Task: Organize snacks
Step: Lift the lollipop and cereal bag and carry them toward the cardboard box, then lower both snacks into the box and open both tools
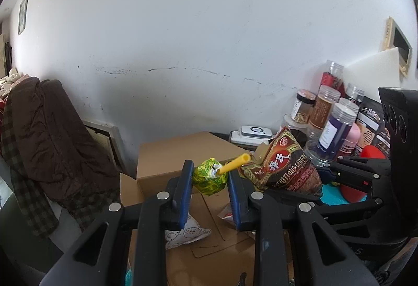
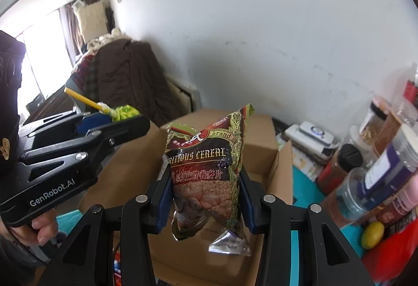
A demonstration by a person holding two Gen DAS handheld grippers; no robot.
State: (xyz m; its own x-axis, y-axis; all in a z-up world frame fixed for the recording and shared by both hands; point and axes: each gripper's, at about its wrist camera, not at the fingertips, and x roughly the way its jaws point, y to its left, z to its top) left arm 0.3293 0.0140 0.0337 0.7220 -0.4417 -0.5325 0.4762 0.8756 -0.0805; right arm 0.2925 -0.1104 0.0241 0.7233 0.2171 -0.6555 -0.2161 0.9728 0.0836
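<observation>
While both claws carry snacks over the open box (image 2: 277,168), the step to do well is, as I judge it, the drop: bring each snack fully inside the box walls before letting go, one at a time so they do not knock each other. The cereal bag (image 2: 206,168) is tall and soft; it should be lowered until its bottom corner meets the box floor or it may tip over the flap. The lollipop (image 1: 209,177) is small, and its yellow stick (image 1: 233,165) could catch on the bag just beside it.

The left gripper (image 1: 209,181), low centre in its own view, is pinching the green-wrapped lollipop, stick pointing to the upper right. It tilts down toward the box, where a white packet (image 1: 186,232) already lies in the lower middle of the frame.

The right gripper (image 2: 206,194), low centre in its view, is clamped on the bag's middle, the bag upright and hanging clear of the box floor. A hand (image 2: 43,227) at lower left grips the left tool's handle. Jars (image 2: 386,145) crowd the right edge.
</observation>
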